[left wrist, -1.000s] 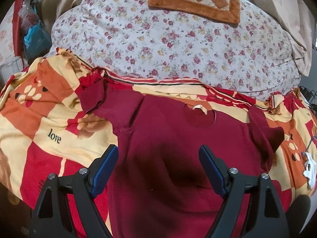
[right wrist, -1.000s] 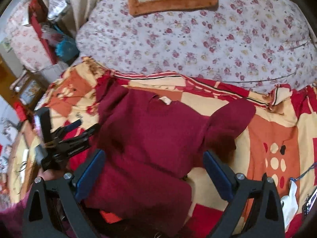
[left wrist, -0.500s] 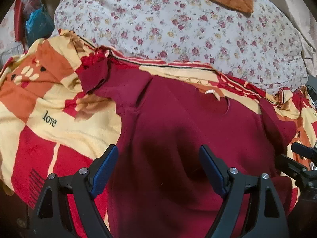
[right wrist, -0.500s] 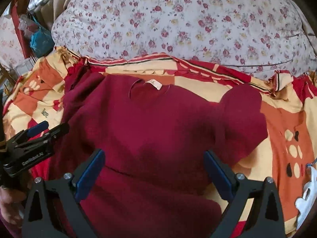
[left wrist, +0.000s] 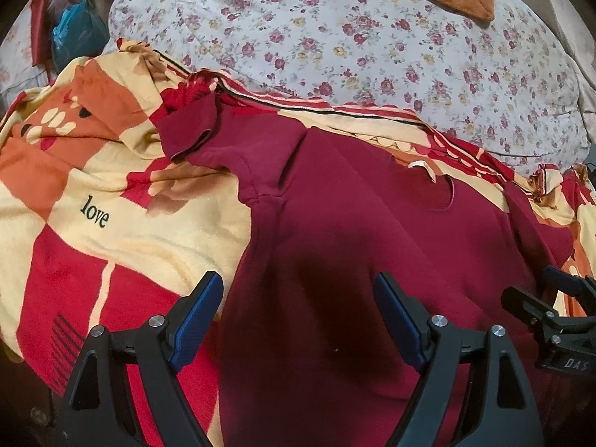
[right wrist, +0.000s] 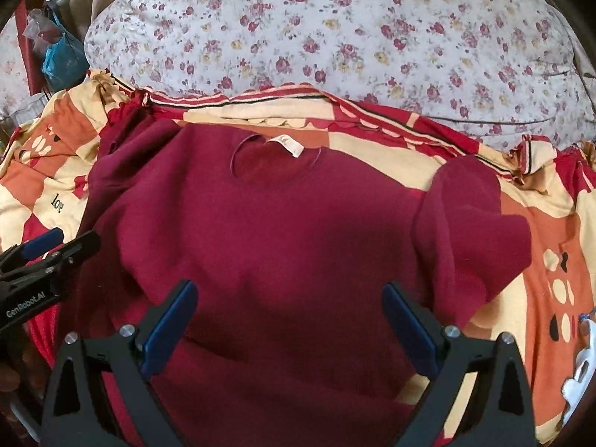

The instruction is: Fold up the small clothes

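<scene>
A dark red short-sleeved knit top (left wrist: 354, 231) lies spread flat on the red, orange and cream patterned blanket (left wrist: 74, 186) beneath both wide-open, empty hand-held grippers, left (left wrist: 298, 316) and right (right wrist: 290, 324).

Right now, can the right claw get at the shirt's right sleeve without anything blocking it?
Probably yes. The right claw hangs open over the maroon shirt, and the right sleeve lies spread on the blanket just beside it, uncovered. The left claw is at the opposite side.
</scene>
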Demonstrator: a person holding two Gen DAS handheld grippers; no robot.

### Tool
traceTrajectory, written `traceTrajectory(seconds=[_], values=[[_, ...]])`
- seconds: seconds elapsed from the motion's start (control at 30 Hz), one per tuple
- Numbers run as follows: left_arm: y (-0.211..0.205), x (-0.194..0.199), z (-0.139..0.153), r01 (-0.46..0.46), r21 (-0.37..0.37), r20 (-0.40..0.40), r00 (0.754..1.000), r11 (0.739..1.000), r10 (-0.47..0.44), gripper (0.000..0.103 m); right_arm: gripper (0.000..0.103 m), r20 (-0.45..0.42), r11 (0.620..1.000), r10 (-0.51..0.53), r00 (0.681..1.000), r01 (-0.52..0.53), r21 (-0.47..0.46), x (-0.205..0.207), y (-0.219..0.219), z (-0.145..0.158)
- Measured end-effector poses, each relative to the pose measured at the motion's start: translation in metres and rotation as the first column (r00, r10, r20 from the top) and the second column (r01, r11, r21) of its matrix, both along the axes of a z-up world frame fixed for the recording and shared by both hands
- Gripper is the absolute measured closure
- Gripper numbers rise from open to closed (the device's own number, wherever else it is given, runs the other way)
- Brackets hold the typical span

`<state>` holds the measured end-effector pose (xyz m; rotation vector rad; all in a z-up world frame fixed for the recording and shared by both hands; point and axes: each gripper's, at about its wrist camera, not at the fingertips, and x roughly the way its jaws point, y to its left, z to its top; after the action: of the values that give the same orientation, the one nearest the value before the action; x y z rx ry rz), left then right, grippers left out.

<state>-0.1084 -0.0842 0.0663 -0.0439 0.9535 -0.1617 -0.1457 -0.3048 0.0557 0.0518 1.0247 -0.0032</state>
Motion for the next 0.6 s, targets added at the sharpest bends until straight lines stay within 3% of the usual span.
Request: traceTrajectory(seconds=[0.6], values=[[-0.0006,0.0063,-0.0046,0.000,-0.009,-0.013,1.000,1.000,0.000,0.038,0.003,0.008,1.000,-0.008,1.000,0.008,-0.016,0.0096,0.0040,-0.0037]])
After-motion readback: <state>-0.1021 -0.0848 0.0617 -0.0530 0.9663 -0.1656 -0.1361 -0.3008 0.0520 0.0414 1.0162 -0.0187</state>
